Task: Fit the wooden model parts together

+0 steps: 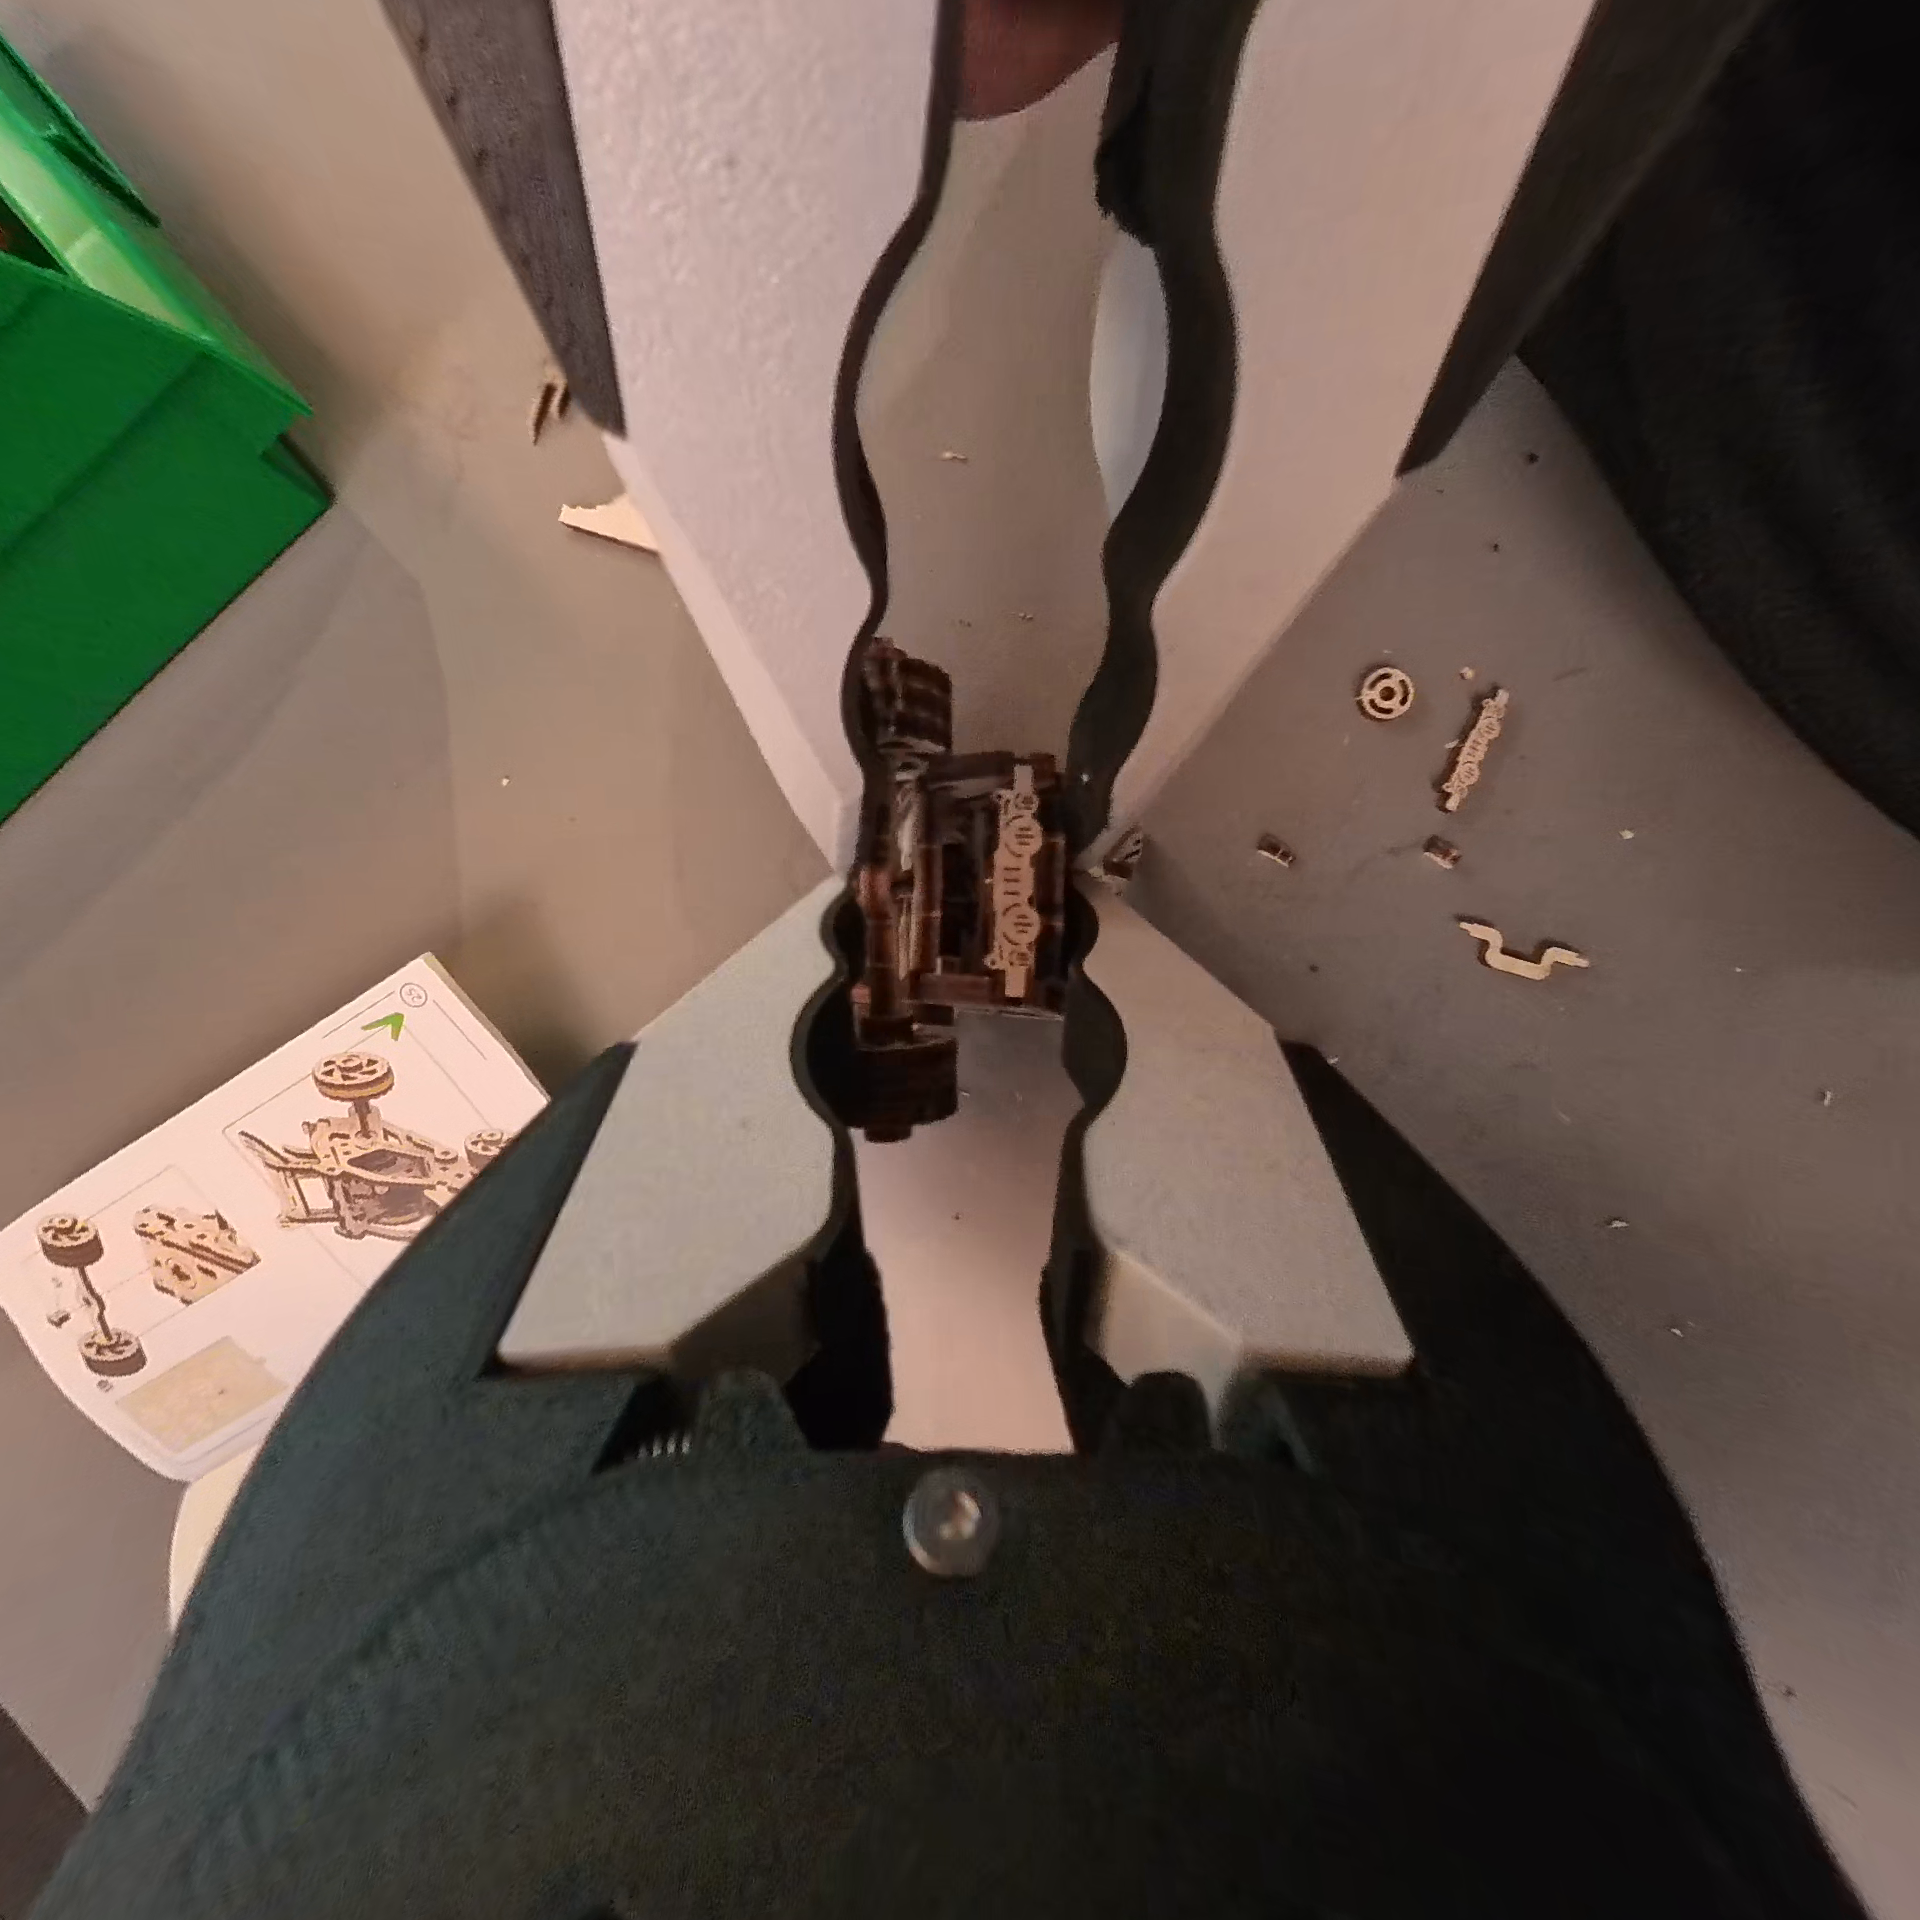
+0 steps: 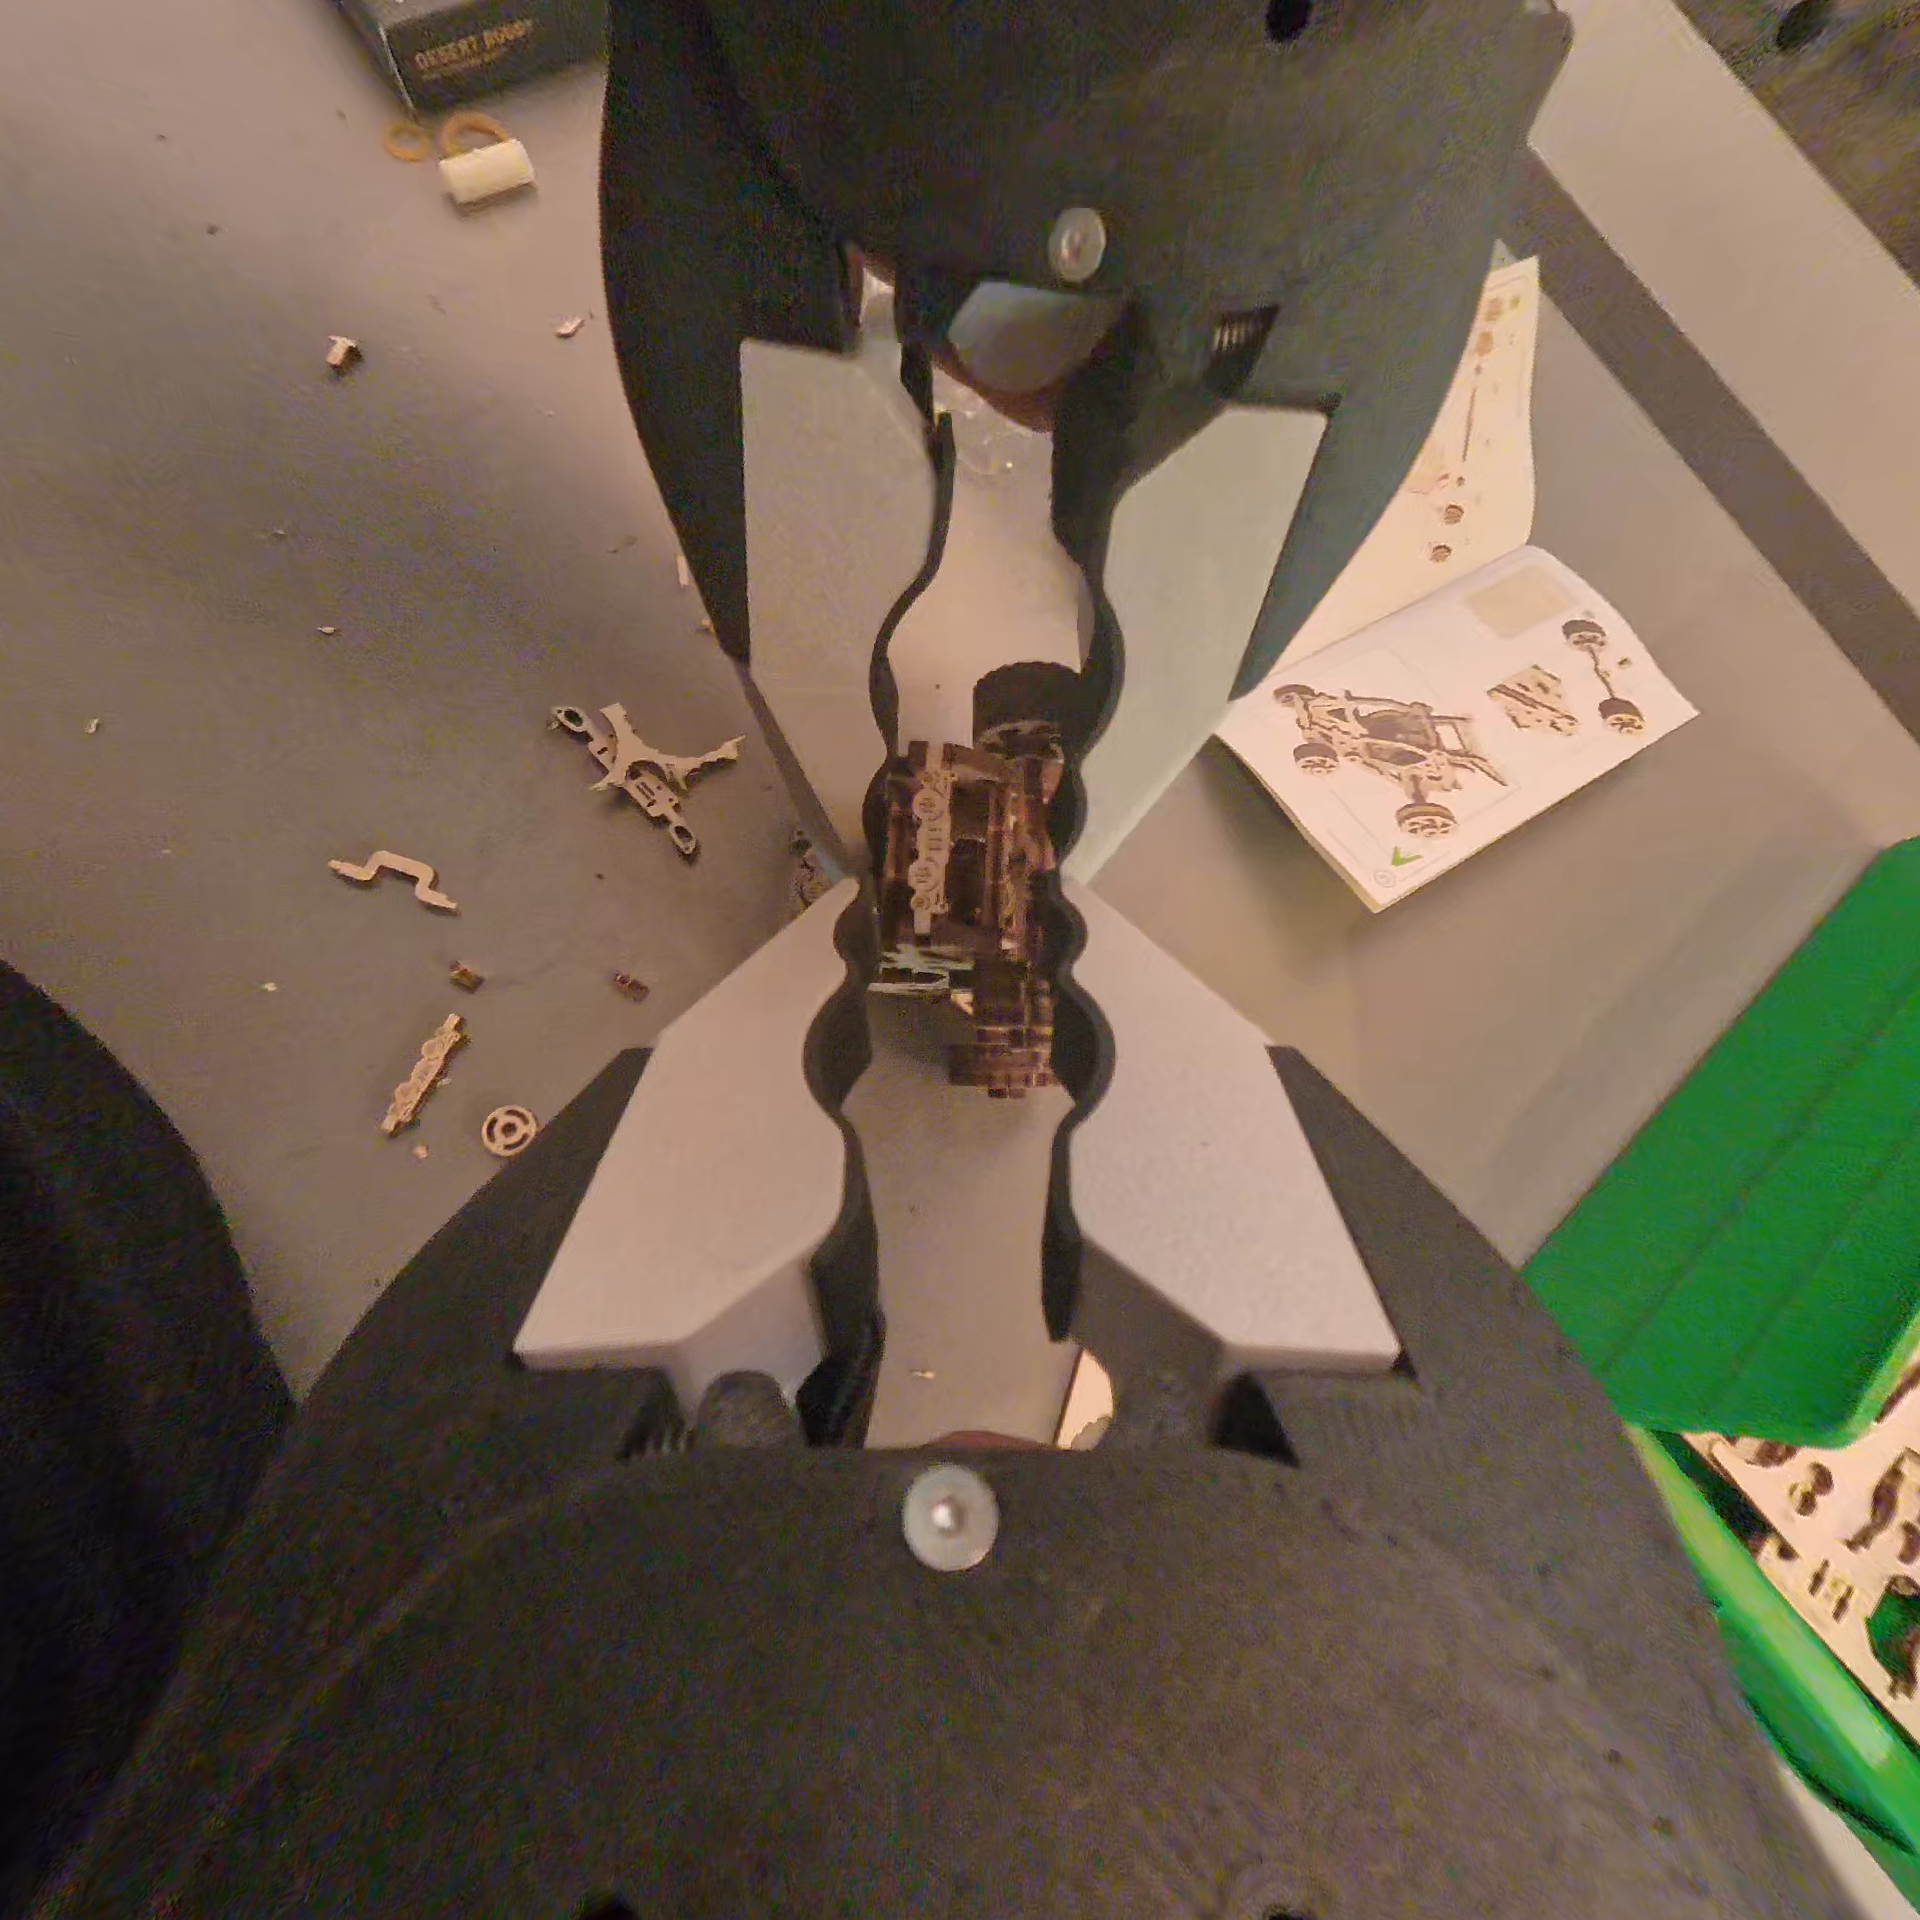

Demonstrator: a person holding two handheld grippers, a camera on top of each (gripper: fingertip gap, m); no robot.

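A small dark and pale wooden model assembly [image 1: 971,894] with wheels hangs above the grey table [image 1: 1558,1143]. My left gripper [image 1: 961,935] and my right gripper [image 2: 961,914] meet tip to tip, and each is shut on one end of the model [image 2: 961,883]. The right gripper comes down from the top of the left wrist view [image 1: 971,790]. The left gripper comes down from the top of the right wrist view [image 2: 971,790]. Loose pale parts lie on the table: a bent strip [image 2: 395,878], a branched frame piece [image 2: 649,774], a decorated bar [image 2: 424,1072] and a small ring [image 2: 509,1127].
An open instruction booklet [image 2: 1455,727] lies beside a green bin [image 2: 1745,1143] that holds wooden part sheets. A dark box [image 2: 468,42], a white cylinder [image 2: 488,171] and rubber bands sit at the far edge. A large dark rounded object [image 2: 104,1299] is beside the loose parts. Wood crumbs litter the table.
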